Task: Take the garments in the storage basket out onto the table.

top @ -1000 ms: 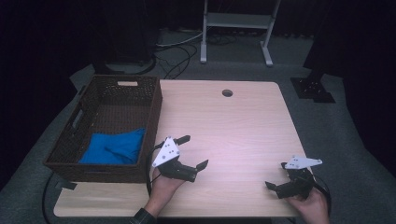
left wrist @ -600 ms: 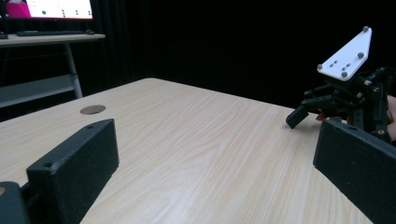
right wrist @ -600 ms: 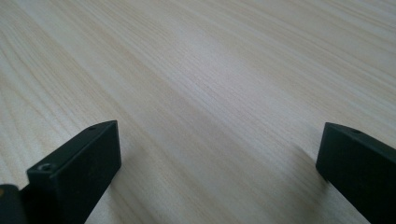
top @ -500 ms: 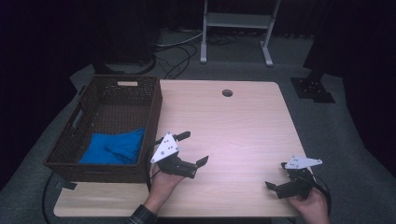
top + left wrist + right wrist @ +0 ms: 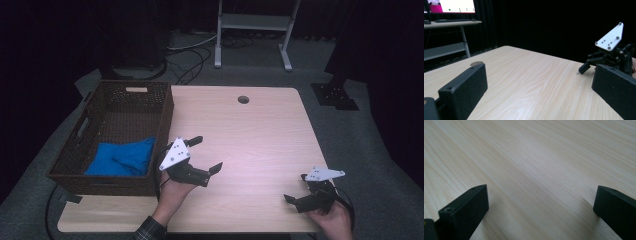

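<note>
High view: left claw spread, holding nothing, over the pale wooden table beside the dark woven wicker basket holding a folded blue cloth at the table's left edge; right claw spread near the front right corner.

Left gripper view: jaws wide apart above bare tabletop, right claw ahead.

Right gripper view: jaws wide apart over wood grain.

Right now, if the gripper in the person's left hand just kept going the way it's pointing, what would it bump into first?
Probably nothing soon. The left gripper, jaws open, points across bare table. Its own view shows the right gripper off to the side, likely outside that line, though depth is hard to judge.
</note>
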Demonstrator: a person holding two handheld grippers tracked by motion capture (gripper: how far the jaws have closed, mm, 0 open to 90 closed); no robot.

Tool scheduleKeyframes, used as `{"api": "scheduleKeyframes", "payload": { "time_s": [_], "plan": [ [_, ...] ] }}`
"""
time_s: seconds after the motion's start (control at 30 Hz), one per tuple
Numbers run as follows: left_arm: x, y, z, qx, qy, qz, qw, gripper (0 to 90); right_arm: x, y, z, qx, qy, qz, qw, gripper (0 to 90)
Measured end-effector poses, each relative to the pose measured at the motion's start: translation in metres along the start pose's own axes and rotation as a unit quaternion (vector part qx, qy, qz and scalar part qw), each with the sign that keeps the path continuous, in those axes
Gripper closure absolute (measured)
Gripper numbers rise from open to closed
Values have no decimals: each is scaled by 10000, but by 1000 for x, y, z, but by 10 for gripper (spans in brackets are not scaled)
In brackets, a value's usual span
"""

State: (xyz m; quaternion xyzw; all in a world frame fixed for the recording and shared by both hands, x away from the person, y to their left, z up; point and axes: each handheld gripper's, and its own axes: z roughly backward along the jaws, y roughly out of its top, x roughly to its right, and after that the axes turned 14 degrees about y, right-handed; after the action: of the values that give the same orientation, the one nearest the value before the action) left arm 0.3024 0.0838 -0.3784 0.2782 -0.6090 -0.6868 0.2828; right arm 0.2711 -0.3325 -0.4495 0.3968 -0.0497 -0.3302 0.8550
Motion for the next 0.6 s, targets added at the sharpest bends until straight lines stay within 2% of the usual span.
{"api": "scheduleKeyframes", "payload": {
  "time_s": [0.6],
  "plan": [
    [1, 17, 0, -24, 10, -73, 10000, 0, 0, 0, 0, 1, 0, 4, 10000, 0]
  ]
}}
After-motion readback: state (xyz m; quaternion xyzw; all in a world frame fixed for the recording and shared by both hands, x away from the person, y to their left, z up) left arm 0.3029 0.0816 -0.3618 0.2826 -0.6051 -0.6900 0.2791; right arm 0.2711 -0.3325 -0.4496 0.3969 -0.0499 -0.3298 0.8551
